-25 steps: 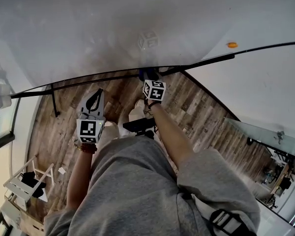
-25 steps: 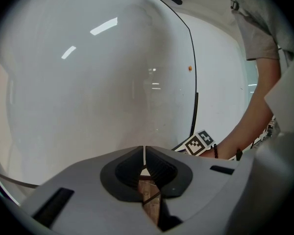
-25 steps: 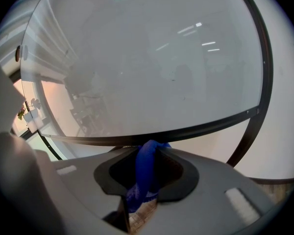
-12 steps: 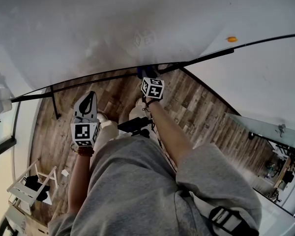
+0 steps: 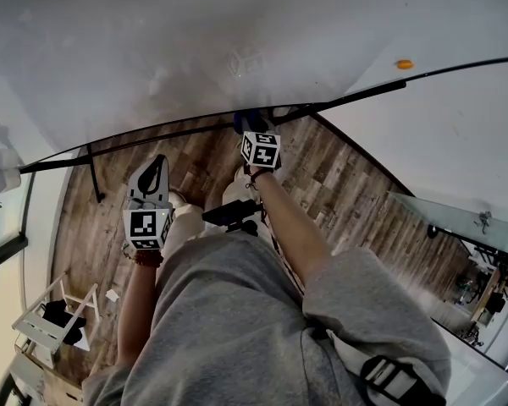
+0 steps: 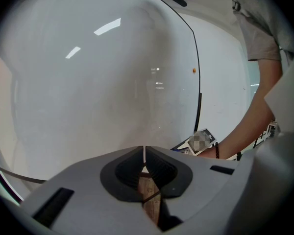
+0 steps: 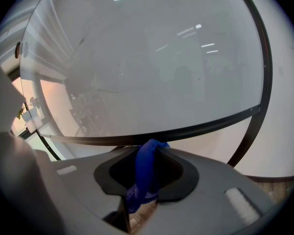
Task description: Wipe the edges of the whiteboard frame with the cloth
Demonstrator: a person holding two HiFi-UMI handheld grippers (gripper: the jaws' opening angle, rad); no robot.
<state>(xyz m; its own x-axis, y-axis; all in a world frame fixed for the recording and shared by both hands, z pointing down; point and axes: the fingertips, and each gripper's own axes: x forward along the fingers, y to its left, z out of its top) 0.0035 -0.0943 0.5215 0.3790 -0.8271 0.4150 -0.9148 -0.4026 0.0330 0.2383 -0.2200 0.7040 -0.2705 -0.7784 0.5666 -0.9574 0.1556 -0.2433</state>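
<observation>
The whiteboard [image 5: 195,49] fills the top of the head view, with its thin black frame [image 5: 339,104] curving along the bottom edge. My right gripper [image 5: 254,129] is shut on a blue cloth [image 5: 252,123] and holds it up against that bottom edge. In the right gripper view the cloth [image 7: 147,173] is pinched between the jaws of the right gripper [image 7: 149,148], just under the frame [image 7: 186,129]. My left gripper [image 5: 152,174] hangs lower, apart from the board. Seen in its own view, the left gripper [image 6: 144,153] is shut on nothing and faces the board [image 6: 88,82].
An orange magnet [image 5: 404,64] sticks to the wall right of the board. A black stand leg [image 5: 93,176] drops to the wooden floor [image 5: 339,193]. A white folding rack [image 5: 55,315] stands at lower left, a glass partition [image 5: 457,227] at right.
The right gripper with the cloth has edged slightly left and closer to the bottom frame. The left gripper has sunk a little to the left and stays shut.
</observation>
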